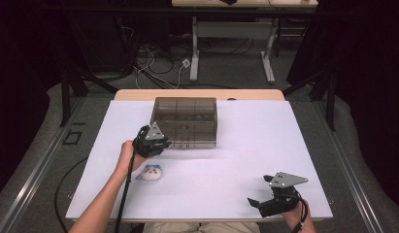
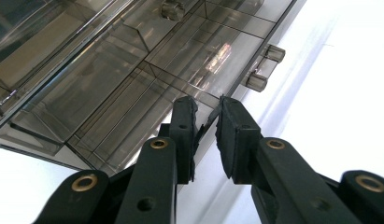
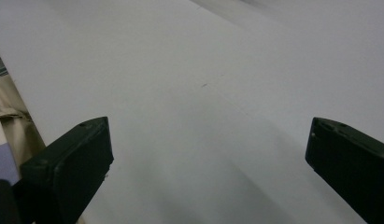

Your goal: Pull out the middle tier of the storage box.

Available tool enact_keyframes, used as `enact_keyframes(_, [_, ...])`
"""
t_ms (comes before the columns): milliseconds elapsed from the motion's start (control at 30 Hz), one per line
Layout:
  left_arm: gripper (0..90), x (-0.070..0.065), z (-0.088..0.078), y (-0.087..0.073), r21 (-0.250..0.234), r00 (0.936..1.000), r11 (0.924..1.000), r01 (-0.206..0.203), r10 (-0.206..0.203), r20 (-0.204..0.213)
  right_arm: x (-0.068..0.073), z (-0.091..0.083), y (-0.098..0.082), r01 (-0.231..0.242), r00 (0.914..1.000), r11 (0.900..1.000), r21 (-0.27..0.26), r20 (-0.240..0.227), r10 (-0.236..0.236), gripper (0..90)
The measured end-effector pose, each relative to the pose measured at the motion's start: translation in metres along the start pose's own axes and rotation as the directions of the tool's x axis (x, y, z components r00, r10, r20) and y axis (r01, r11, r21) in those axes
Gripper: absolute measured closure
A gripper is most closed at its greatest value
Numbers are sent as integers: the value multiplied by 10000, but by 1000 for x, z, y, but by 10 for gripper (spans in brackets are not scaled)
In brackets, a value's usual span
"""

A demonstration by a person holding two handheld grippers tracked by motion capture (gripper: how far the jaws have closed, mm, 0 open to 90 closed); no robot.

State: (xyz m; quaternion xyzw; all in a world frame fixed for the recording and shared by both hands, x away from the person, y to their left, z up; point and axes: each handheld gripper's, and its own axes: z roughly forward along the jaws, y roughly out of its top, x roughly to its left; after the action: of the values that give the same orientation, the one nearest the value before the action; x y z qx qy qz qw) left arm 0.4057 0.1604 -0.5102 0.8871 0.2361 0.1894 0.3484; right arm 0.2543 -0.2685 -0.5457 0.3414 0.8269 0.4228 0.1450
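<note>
This is looking like a lab or recording room rather than a home. A white sheet is covering the desk (image 1: 265, 141), black curtains (image 1: 22, 58) are hanging at both sides, and loose cables (image 1: 156, 68) are lying across the grey carpet (image 1: 226, 73) behind it. Farther back, a second desk on white metal legs (image 1: 194, 48) is standing against the dark.
</note>
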Motion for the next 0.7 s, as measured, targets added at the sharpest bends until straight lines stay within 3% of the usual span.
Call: enact_keyframes(700, [747,-1,2,0,118,9997,9998,-152,149,204,0,0,0,32,10000,10000,42,-6,-32,3])
